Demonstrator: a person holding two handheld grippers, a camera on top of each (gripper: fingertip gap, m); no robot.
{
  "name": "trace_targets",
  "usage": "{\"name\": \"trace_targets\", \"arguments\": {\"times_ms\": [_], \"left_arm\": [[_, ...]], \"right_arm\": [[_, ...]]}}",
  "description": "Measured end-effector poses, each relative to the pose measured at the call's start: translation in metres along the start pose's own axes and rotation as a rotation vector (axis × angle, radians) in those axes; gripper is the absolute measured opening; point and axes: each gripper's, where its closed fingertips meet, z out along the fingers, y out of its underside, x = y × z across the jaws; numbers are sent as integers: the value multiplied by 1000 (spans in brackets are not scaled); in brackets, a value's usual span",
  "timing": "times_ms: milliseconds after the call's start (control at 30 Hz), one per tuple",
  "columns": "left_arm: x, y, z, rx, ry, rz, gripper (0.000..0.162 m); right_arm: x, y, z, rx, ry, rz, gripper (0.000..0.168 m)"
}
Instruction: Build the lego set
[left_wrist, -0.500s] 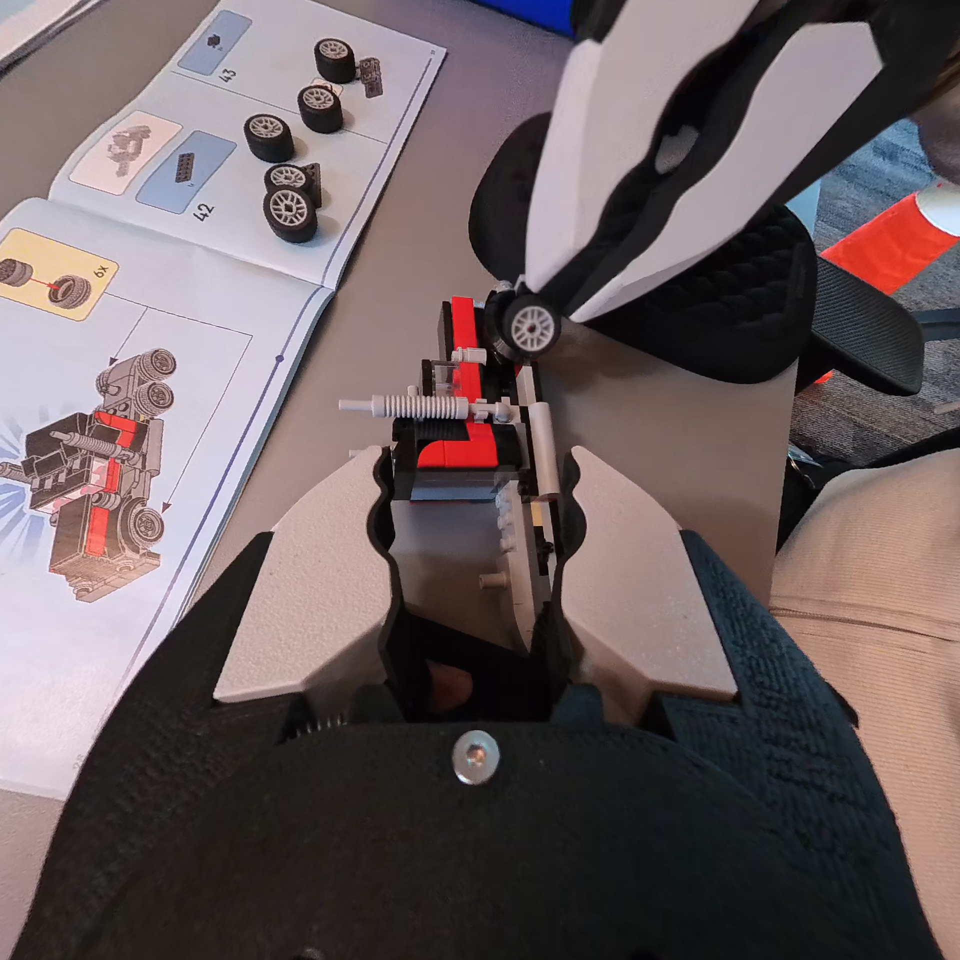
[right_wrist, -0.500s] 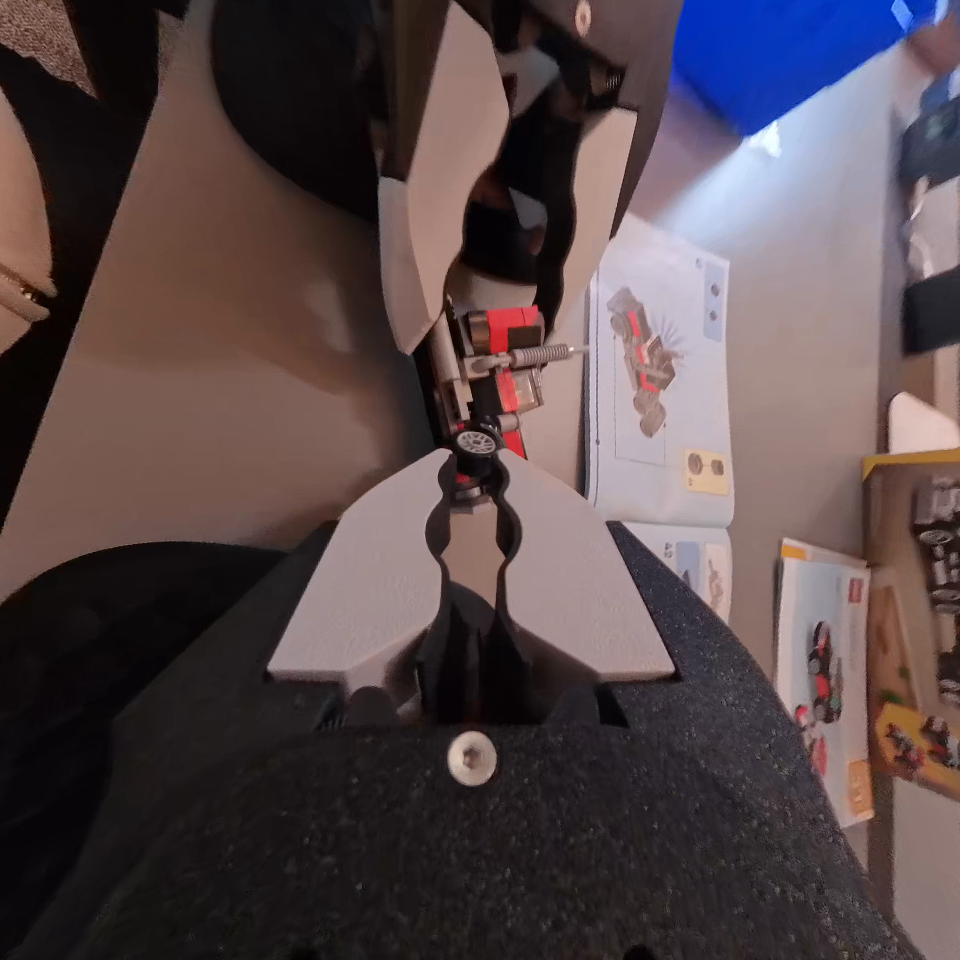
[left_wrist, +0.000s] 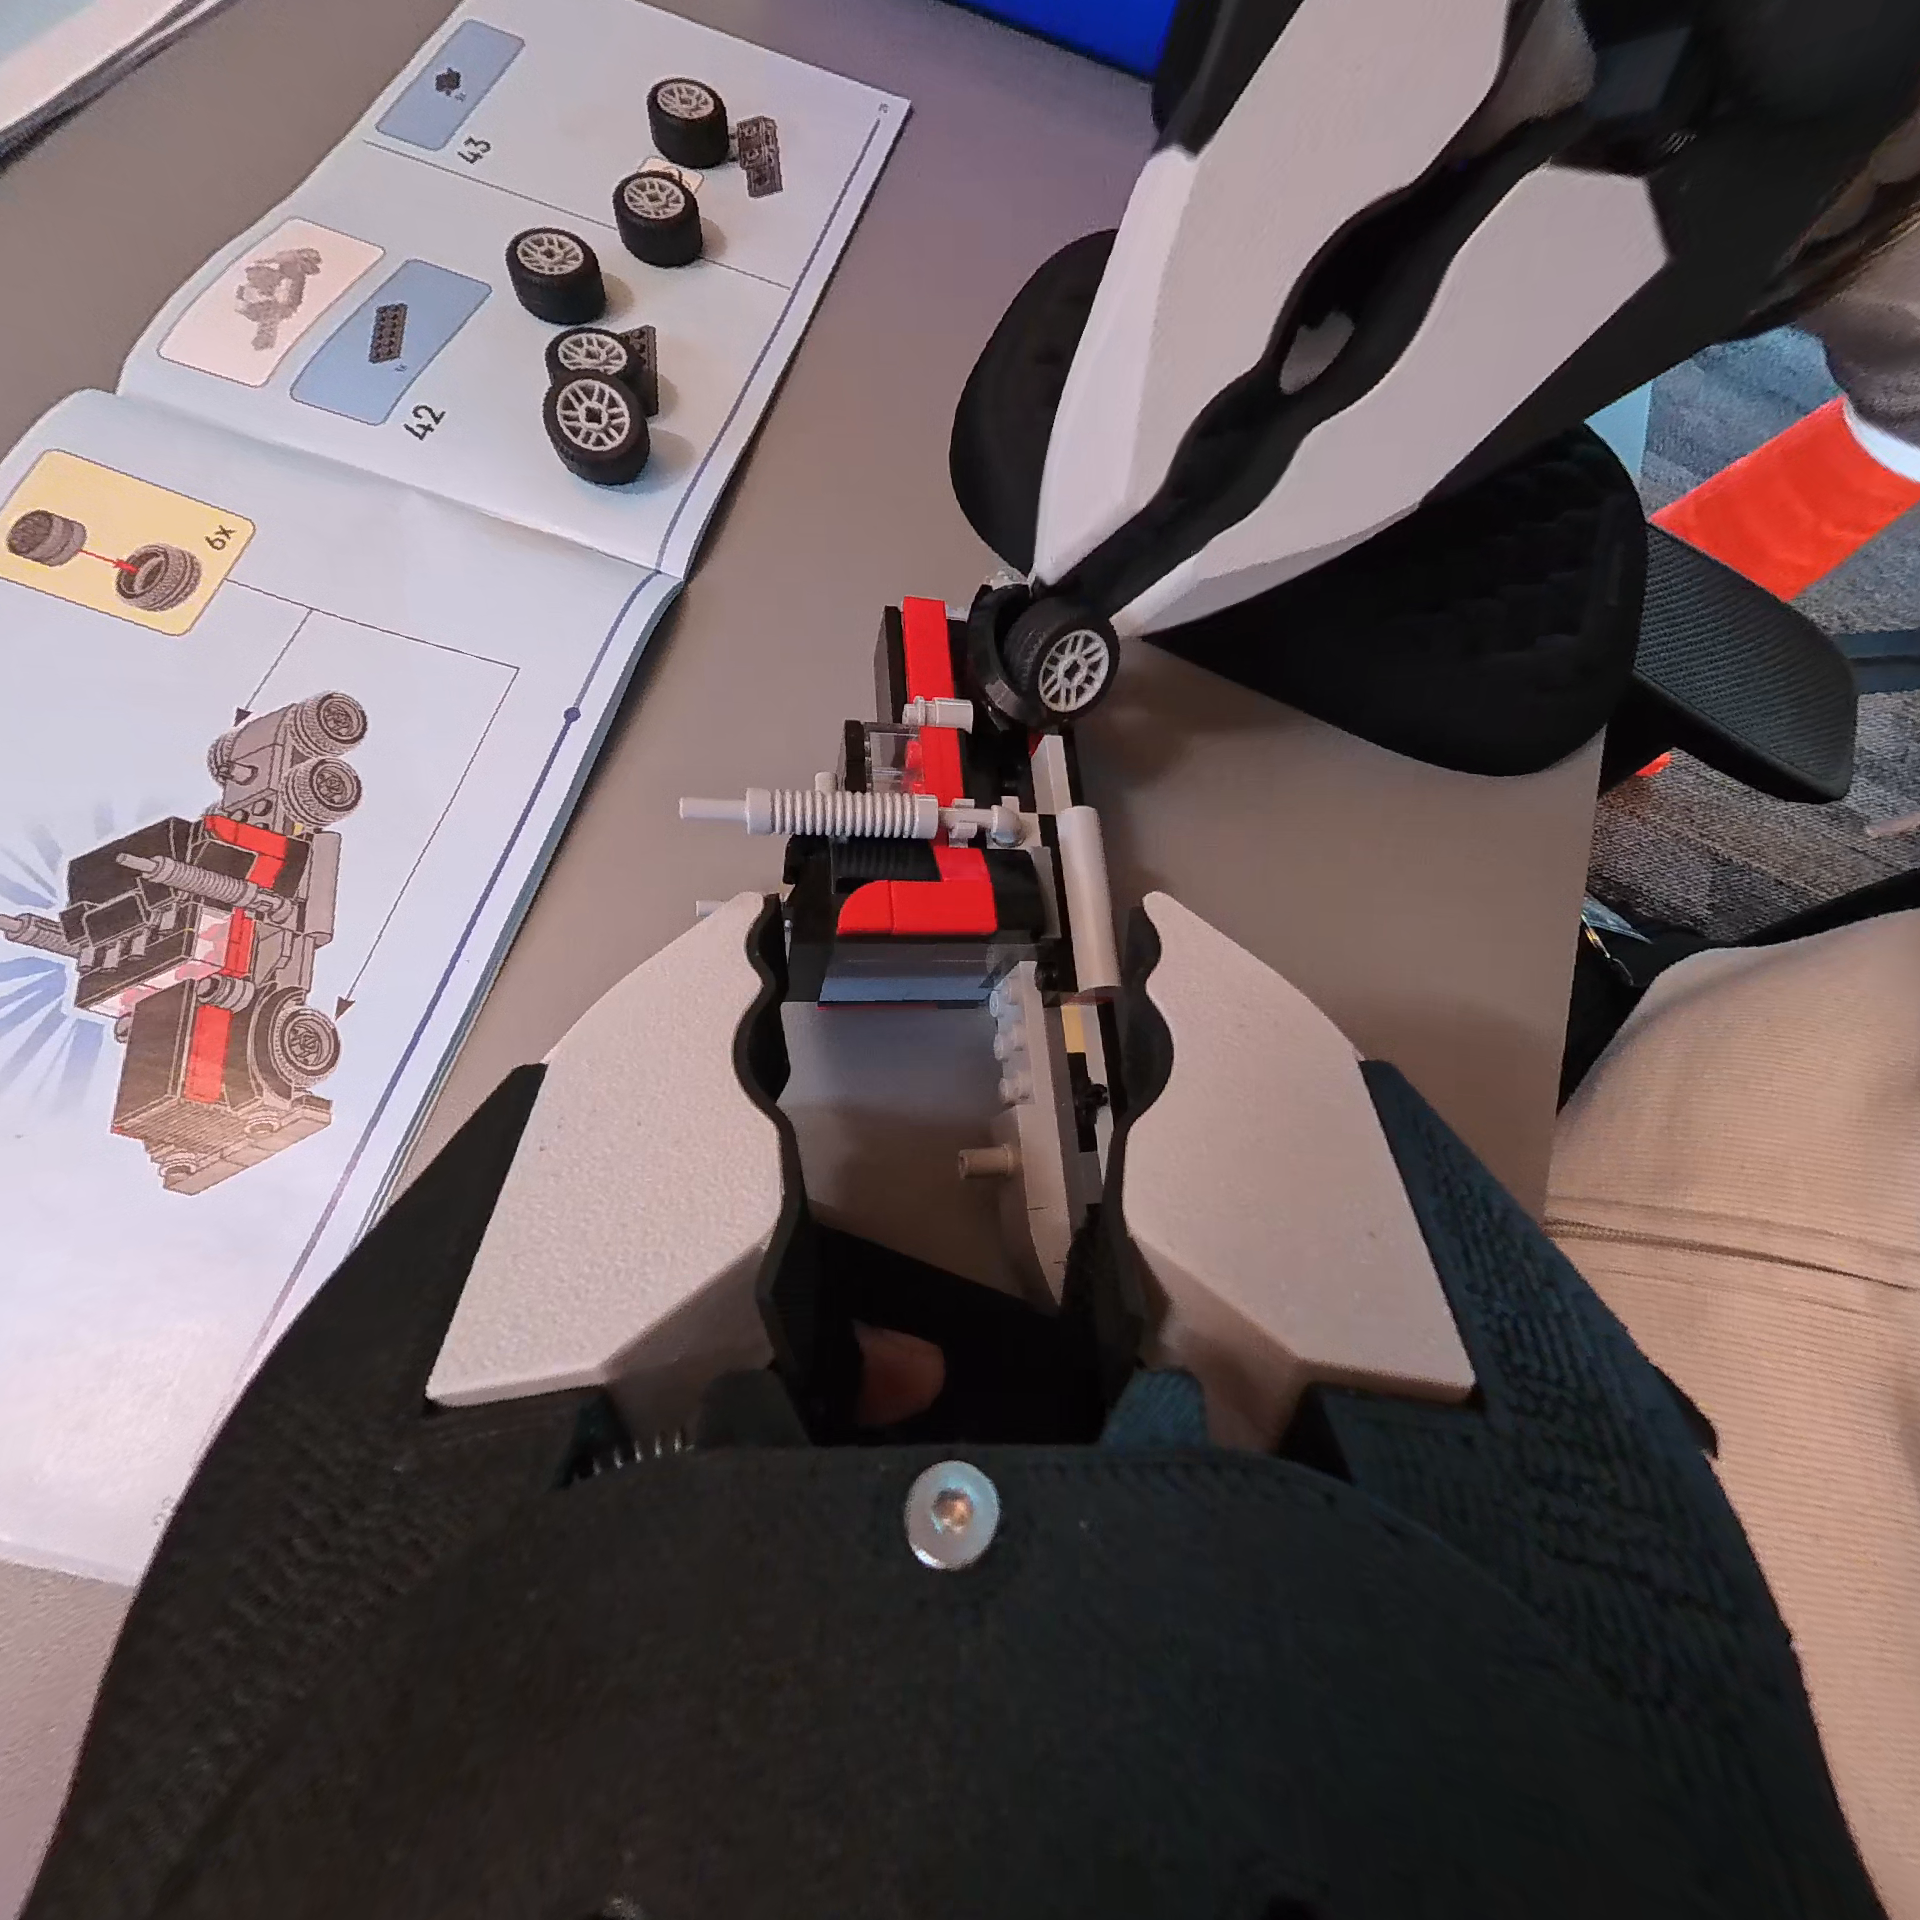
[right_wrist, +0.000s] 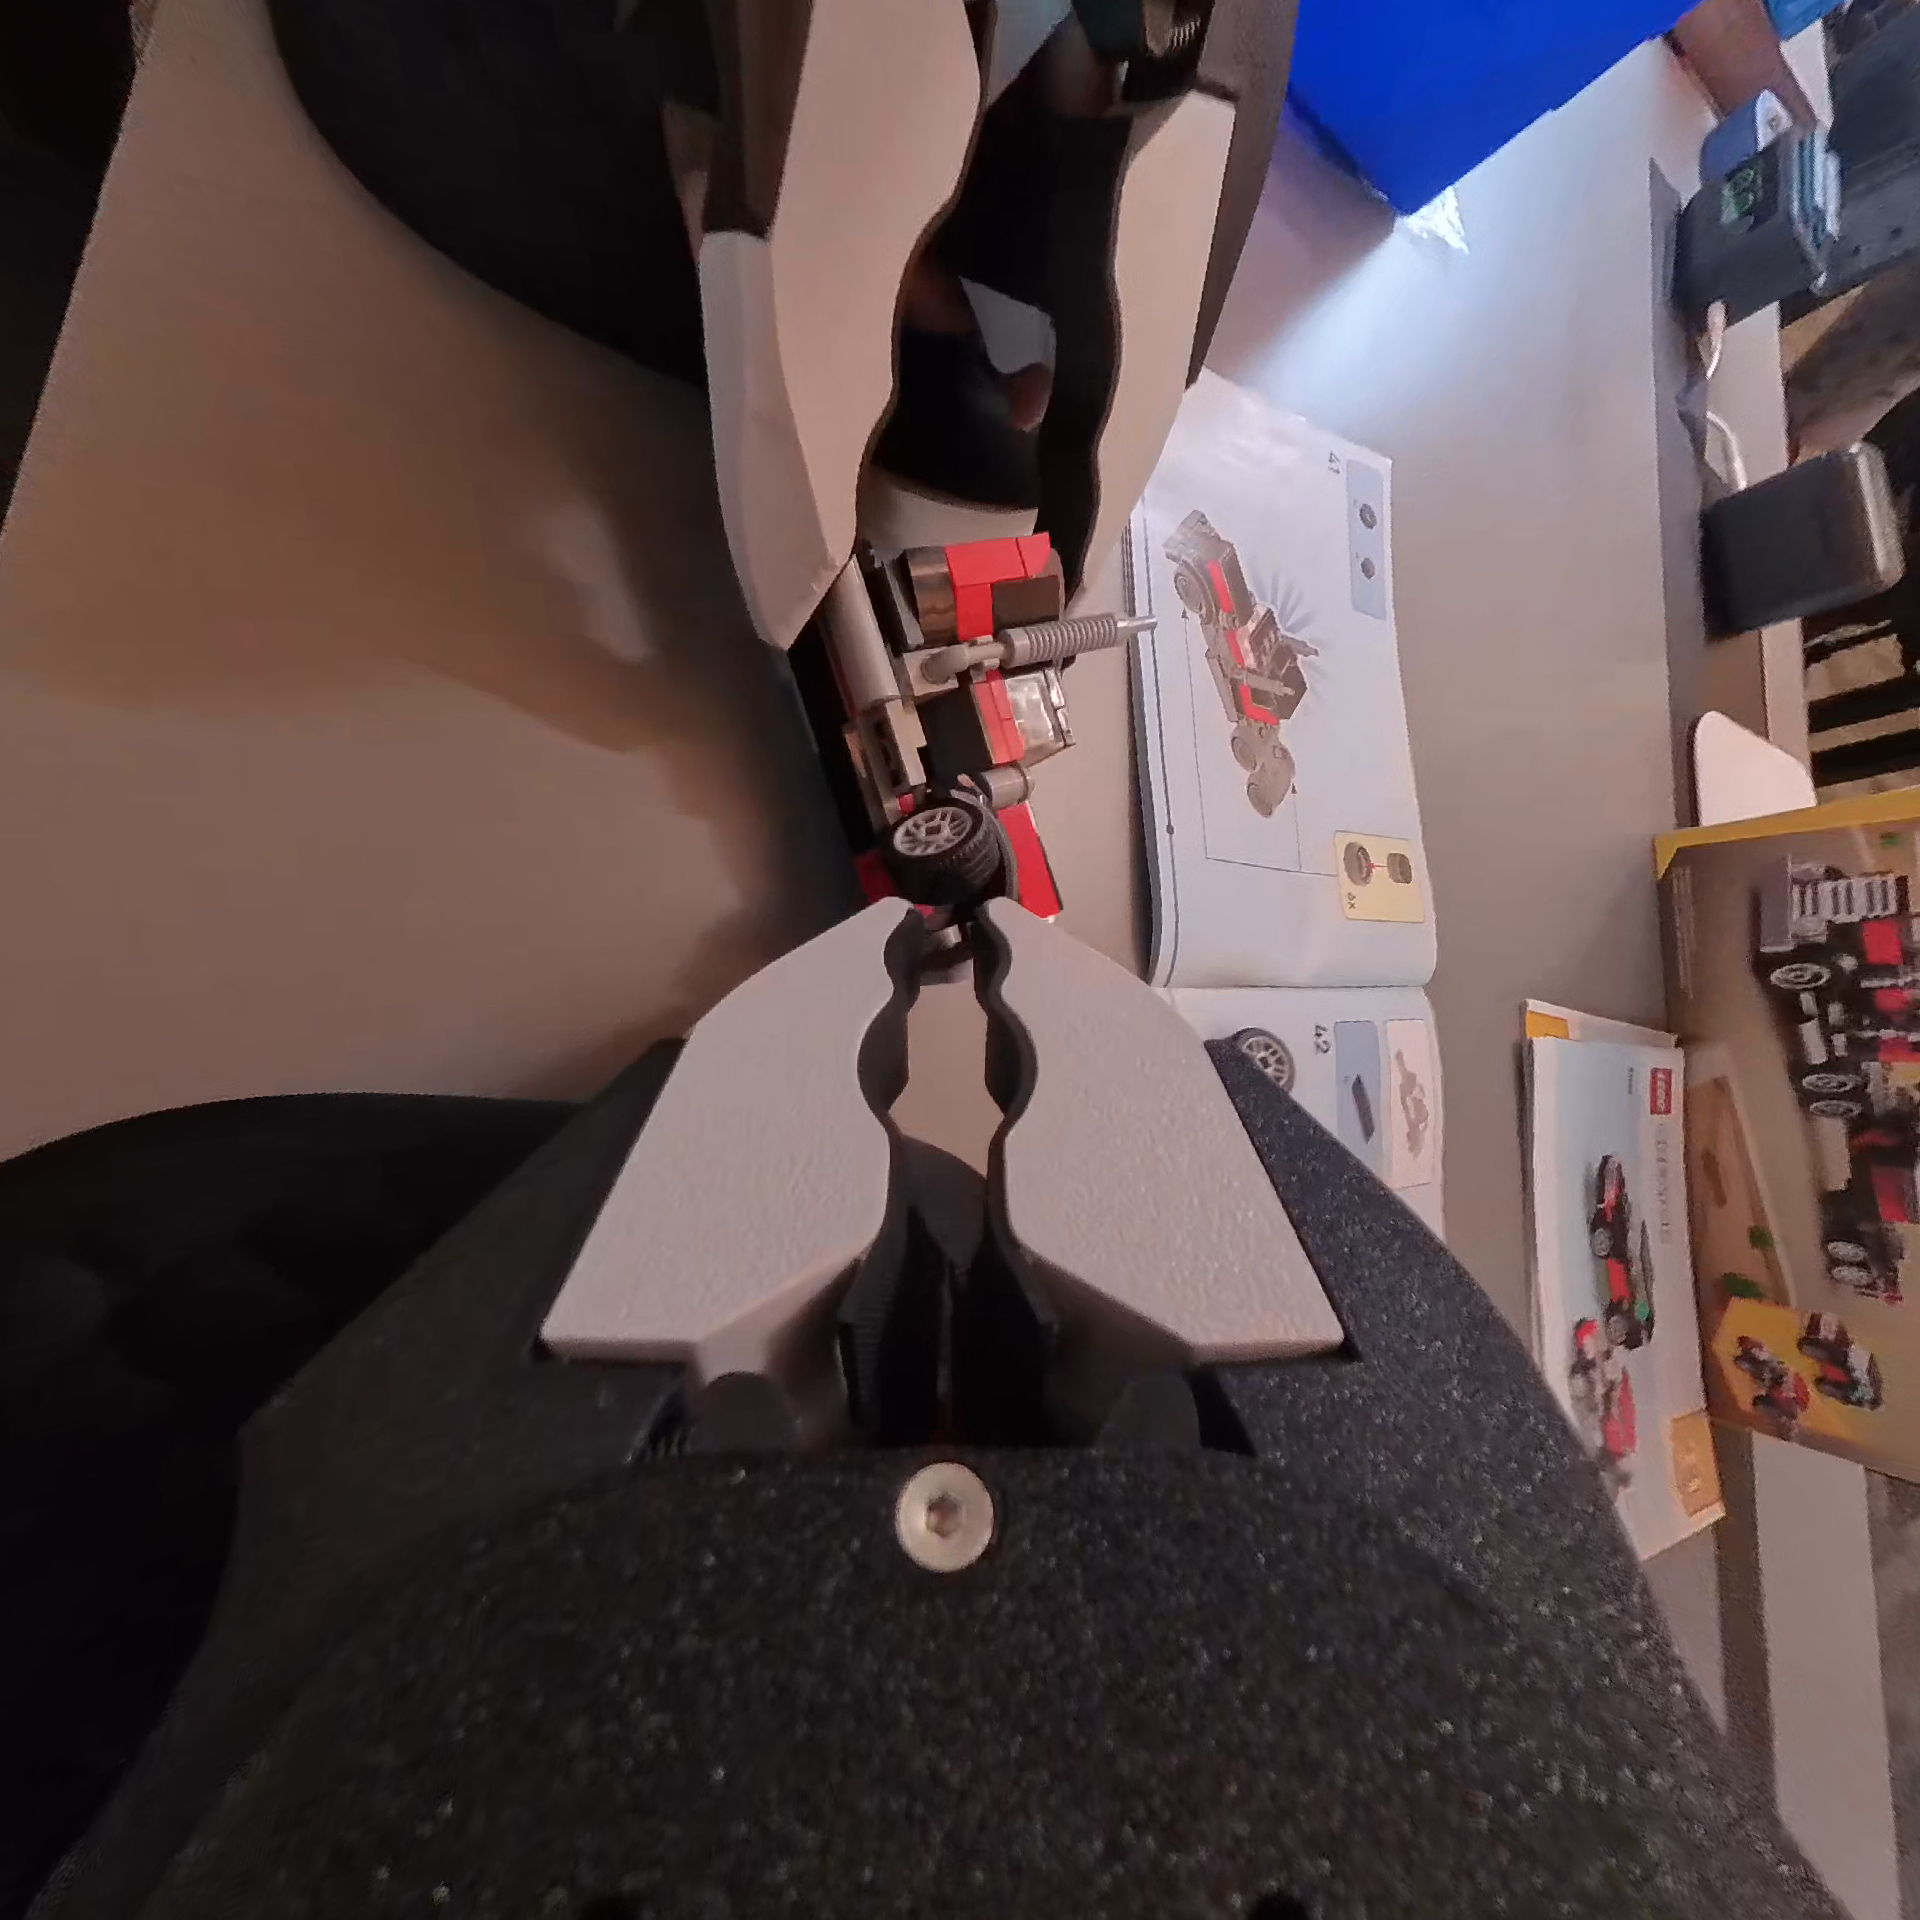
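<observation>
Two grippers at work: my left gripper (left_wrist: 951, 997) clamps the truck model (left_wrist: 966, 904) above the table (left_wrist: 1299, 935) to steady it, while my right gripper (right_wrist: 940, 920), fingertips nearly closed, presses a wheel (right_wrist: 940, 844) onto its side.

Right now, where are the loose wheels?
In the left wrist view, five loose wheels sit upper left on the open manual, left of the truck that the left gripper holds.
</observation>
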Motion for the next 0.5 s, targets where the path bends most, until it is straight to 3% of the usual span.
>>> {"name": "trace_targets", "arguments": {"times_ms": [100,200,267,400,500], "left_arm": [[-1,-3,-3,26,-23,10,64],[-13,-18,-16,138,-157,33,77],[-8,-27,-25,205,-228,126,77],[8,-17,-11,115,-288,319,62],[2,-18,-12,124,-311,283,58]], "right_arm": [[-2,2,2,6,0,34,10],[-1,2,2,21,0,77,10],[0,2,2,28,2,92,10],[-2,1,2,43,-19,125,11],[-9,1,-8,66,-79,241,17]]}}
